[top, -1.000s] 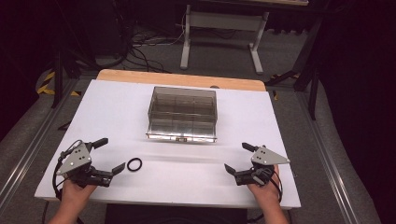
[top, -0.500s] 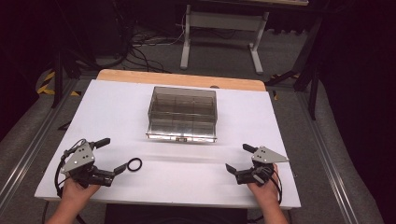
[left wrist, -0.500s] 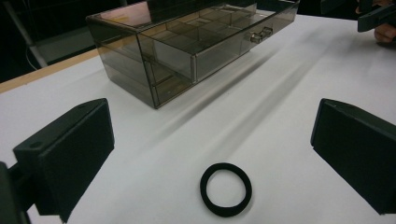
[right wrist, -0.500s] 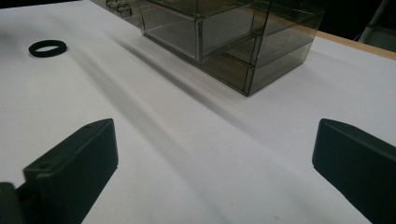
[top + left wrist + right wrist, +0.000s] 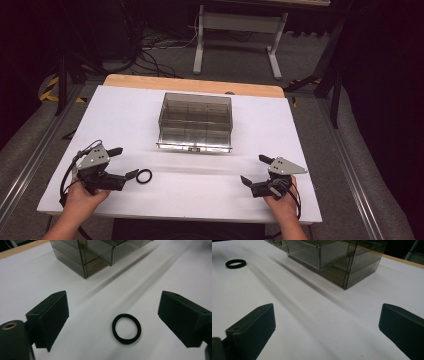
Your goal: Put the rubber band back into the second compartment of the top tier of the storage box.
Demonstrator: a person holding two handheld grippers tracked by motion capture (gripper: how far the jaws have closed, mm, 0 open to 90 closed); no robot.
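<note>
Biggest thing here is the white bench [image 5: 125, 115], which takes up the middle of the high view, with a strip of bare wood along its top edge. Sitting upper centre on it is a smoky clear drawer box [image 5: 195, 121] split into compartments. What's inside them is hard to make out through the tinted walls, and both gripper views cut the box off at the top of the frame.

The left gripper [image 5: 125, 163] is at lower left of the high view and the right gripper [image 5: 257, 170] at lower right. Both have their jaws spread with nothing pinched. The left jaws have just been closing a bit, and in the left gripper view the little black ring [image 5: 126, 328] lies flat on the bench between them, lower centre of frame, not touching either one.

My guess is the ring is super light and probably rubbery, like an O-ring, so it'll skate or flip if nudged. It lies so flat that you can't get under it. I'd straddle it and squeeze across its outer edge, or pinch one side of the band through the hole. Can't tell its thickness or stiffness from here. In the right gripper view it's a small loop at upper left.
</note>
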